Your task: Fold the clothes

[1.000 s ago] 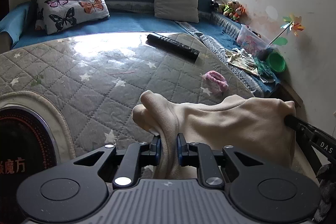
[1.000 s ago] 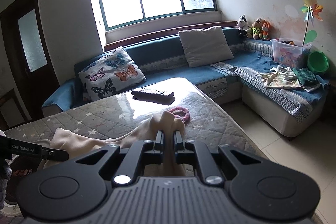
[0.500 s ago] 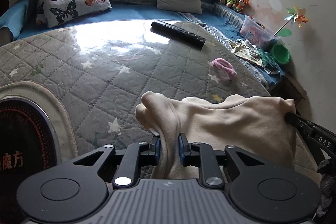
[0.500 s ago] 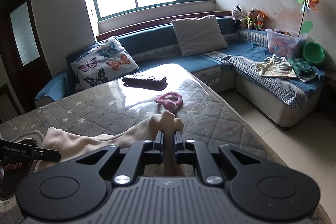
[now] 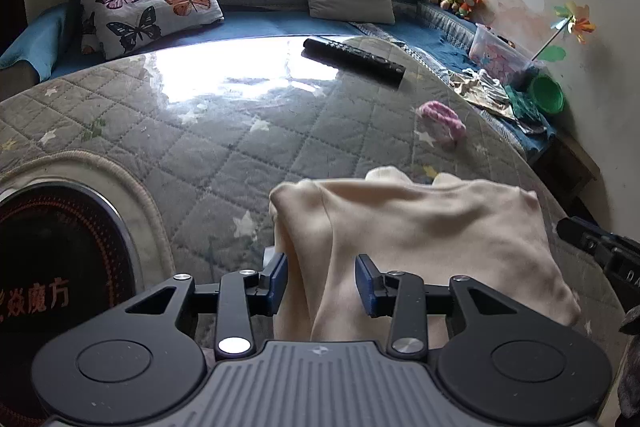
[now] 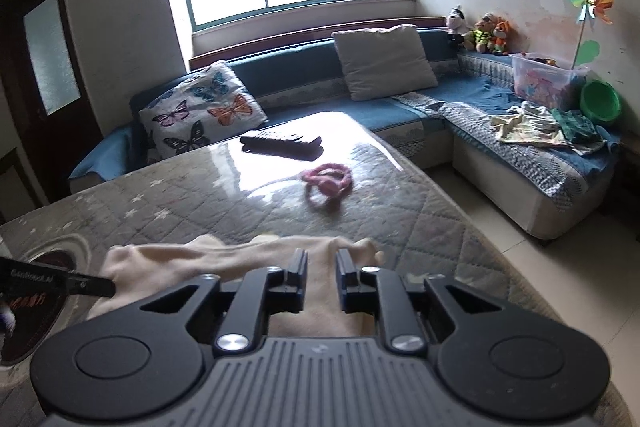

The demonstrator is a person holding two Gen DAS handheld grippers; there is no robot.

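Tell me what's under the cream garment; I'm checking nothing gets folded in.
The cream garment lies on the quilted grey table cover. Anything beneath it is hidden by the cloth.

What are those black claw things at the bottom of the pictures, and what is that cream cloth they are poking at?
Each claw is a hand-held tool that a person carries, with a camera on it, so each picture looks out over one tool. One picture is from the left tool, the other from the right tool. Both are opening their jaws, with the cream garment between them, lying on the quilted table. They are folding it. Farther off lie a remote control and a pink band.
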